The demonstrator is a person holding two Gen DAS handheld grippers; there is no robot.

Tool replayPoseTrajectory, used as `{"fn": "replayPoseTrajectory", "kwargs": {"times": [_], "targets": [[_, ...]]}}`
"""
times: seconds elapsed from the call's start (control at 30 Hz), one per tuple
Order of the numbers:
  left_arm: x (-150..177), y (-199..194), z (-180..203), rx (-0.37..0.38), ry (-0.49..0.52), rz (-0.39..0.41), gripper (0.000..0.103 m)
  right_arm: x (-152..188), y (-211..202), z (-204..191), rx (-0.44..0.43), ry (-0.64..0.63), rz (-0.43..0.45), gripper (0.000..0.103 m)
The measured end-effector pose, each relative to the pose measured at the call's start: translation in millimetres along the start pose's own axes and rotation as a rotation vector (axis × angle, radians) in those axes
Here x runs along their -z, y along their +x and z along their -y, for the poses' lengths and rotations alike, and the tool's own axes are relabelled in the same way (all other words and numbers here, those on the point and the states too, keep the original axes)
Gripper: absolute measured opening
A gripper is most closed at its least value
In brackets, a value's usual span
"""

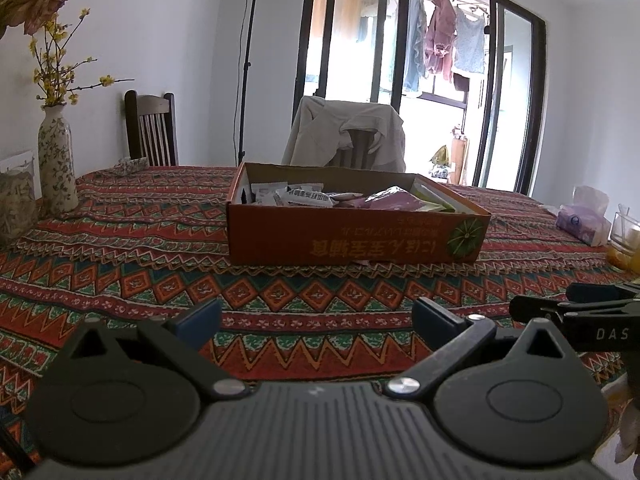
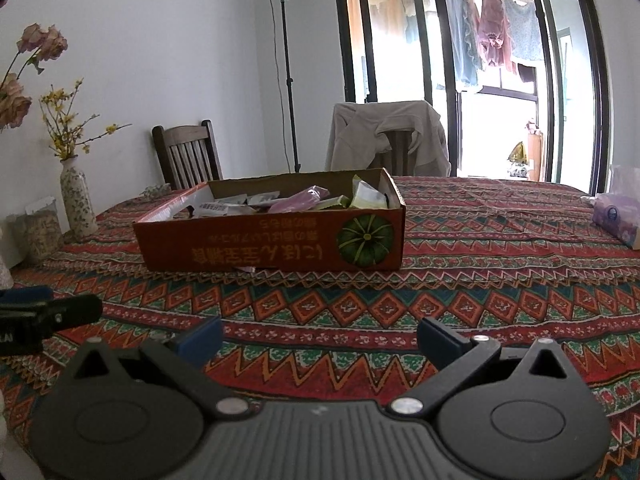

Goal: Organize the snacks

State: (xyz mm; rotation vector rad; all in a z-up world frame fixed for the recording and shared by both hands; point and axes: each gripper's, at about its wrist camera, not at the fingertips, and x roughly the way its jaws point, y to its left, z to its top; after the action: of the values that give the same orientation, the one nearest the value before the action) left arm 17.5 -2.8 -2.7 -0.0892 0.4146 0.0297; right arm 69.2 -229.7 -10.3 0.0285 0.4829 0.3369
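Observation:
An orange cardboard box (image 1: 352, 236) with a green pumpkin picture stands on the patterned tablecloth; it also shows in the right wrist view (image 2: 272, 240). It holds several snack packets (image 1: 344, 198), white, purple and yellow-green, also seen in the right wrist view (image 2: 304, 200). My left gripper (image 1: 316, 322) is open and empty, low over the cloth, well short of the box. My right gripper (image 2: 320, 338) is open and empty, also short of the box. The right gripper's tip (image 1: 576, 308) shows at the left view's right edge.
A floral vase (image 1: 56, 160) with yellow flowers and a jar (image 1: 16, 204) stand at the left. A tissue pack (image 1: 580, 220) and a glass (image 1: 624, 232) lie at the right. Two chairs (image 1: 152, 128), one draped with a jacket (image 1: 344, 136), stand behind the table.

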Motion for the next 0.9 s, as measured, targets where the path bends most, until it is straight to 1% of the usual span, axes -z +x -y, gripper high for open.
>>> {"fn": "replayPoseTrajectory", "kwargs": {"times": [0.9], "targets": [[0.4, -0.5, 0.3, 0.003, 0.004, -0.002, 0.103, -0.2, 0.0, -0.4, 0.001, 0.0, -0.001, 0.103]]}}
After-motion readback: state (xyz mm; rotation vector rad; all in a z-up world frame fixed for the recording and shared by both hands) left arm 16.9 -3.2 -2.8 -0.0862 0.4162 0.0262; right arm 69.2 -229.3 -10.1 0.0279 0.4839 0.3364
